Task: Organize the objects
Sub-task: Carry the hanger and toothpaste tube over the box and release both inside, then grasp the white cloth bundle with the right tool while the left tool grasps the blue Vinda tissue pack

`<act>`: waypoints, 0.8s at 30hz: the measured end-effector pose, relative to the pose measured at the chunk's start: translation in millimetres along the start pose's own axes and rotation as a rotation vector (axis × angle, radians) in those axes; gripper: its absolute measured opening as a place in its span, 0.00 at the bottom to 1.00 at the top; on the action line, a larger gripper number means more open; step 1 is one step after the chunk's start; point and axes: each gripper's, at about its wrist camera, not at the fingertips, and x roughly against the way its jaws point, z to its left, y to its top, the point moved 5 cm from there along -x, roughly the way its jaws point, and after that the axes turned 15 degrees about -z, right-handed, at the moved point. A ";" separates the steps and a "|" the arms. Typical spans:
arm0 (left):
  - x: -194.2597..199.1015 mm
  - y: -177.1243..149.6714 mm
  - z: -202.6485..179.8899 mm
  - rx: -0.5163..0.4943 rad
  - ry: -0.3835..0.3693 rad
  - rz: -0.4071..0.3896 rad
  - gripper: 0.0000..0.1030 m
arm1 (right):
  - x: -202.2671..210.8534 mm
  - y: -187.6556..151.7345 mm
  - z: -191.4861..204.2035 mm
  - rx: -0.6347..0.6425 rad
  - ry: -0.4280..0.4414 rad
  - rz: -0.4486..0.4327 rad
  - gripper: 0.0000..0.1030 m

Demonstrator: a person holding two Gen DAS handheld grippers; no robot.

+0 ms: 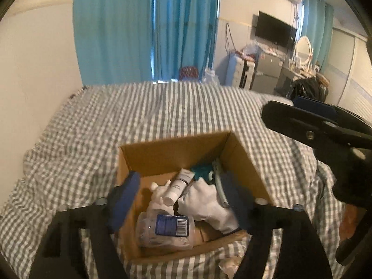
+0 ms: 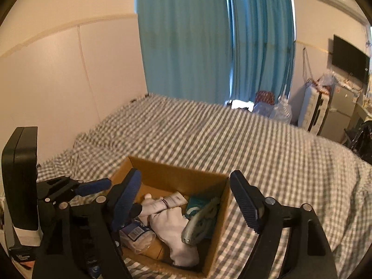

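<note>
- The cardboard box (image 1: 172,153) sits open on the checked bedspread (image 1: 162,109), near the bed's front edge, so both tongs can reach in from above.
- The things to be sorted lie inside it: a white tube (image 1: 177,186) leaning across a white cloth (image 1: 204,203), a clear bottle with a blue label (image 1: 166,229), a teal item (image 1: 202,171), and a grey tool (image 2: 200,220) propped against the right wall.
- The left gripper (image 1: 183,205) hangs over the box with its jaws spread wide and nothing between them, seemingly ready to pick.
- The right gripper (image 2: 186,202) is likewise released and empty above the box, apparently so either tong can take the next piece.
</note>
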 end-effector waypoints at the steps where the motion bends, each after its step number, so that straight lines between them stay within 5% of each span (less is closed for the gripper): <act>1: 12.1 6.5 -0.9 0.005 0.003 -0.019 0.83 | 13.0 8.2 1.3 0.004 -0.006 -0.019 0.79; 8: 85.7 43.6 -0.6 0.005 0.054 -0.135 0.99 | 90.6 52.6 16.6 0.051 -0.024 -0.135 0.89; 13: 132.5 54.8 -1.9 -0.010 0.100 -0.202 1.00 | 139.8 71.1 27.9 0.068 -0.029 -0.198 0.99; 24: 186.6 25.1 4.7 -0.011 0.150 -0.234 1.00 | 210.1 61.4 47.8 0.114 -0.060 -0.256 1.00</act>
